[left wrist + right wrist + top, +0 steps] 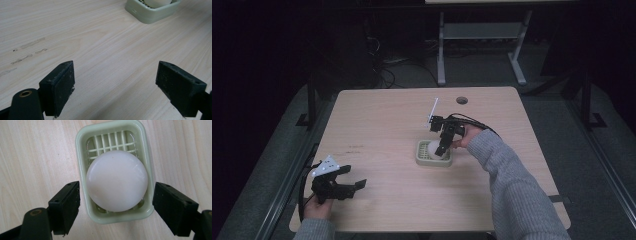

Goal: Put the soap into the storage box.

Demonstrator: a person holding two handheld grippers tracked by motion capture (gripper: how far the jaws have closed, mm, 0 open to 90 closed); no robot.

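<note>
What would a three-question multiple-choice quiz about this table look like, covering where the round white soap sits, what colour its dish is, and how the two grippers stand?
1. Where is the round white soap?
A. bare table
B. in the soap dish
C. in the left gripper

2. What colour is the soap dish?
A. pale green
B. red
C. black

3. How is the right gripper?
A. shut on the soap
B. lying flat on the table
C. open, jaws either side of the dish

Answers: 1 B, the soap rests on the dish's grid. 2 A, its rim is pale green. 3 C, both jaws stand clear of the dish walls; the left gripper is open too, over bare table.
</note>
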